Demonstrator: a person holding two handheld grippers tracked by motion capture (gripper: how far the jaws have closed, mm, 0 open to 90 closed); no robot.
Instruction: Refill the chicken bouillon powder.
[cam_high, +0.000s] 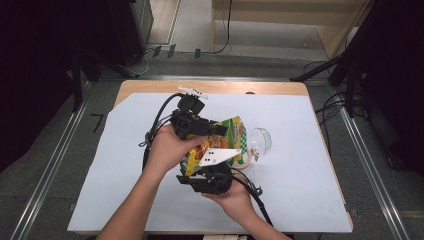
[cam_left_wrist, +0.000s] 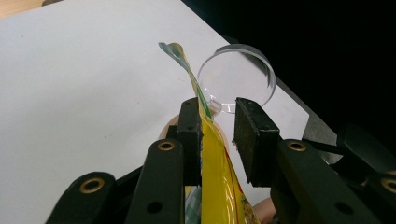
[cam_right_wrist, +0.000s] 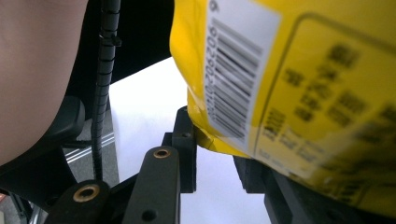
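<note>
A yellow snack bag (cam_high: 235, 132) is held up over the table between both grippers. My left gripper (cam_high: 220, 129) comes in from the left. In the left gripper view the bag's thin top edge (cam_left_wrist: 217, 177) lies against one pad, with a gap to the other pad (cam_left_wrist: 254, 140), so the left gripper (cam_left_wrist: 217, 123) is open around it. My right gripper (cam_high: 207, 170) is below the bag, under its grey plate. The bag's barcode corner (cam_right_wrist: 303, 84) fills the space between the right gripper (cam_right_wrist: 215, 154) jaws. A clear cup (cam_high: 261, 141) (cam_left_wrist: 236, 77) lies just right of the bag.
A pale sheet (cam_high: 300, 190) covers the wooden table (cam_high: 150, 86). A tan ring (cam_high: 246, 161) lies under the bag beside the cup. Cables trail from both grippers. Dark stands and floor cables surround the table.
</note>
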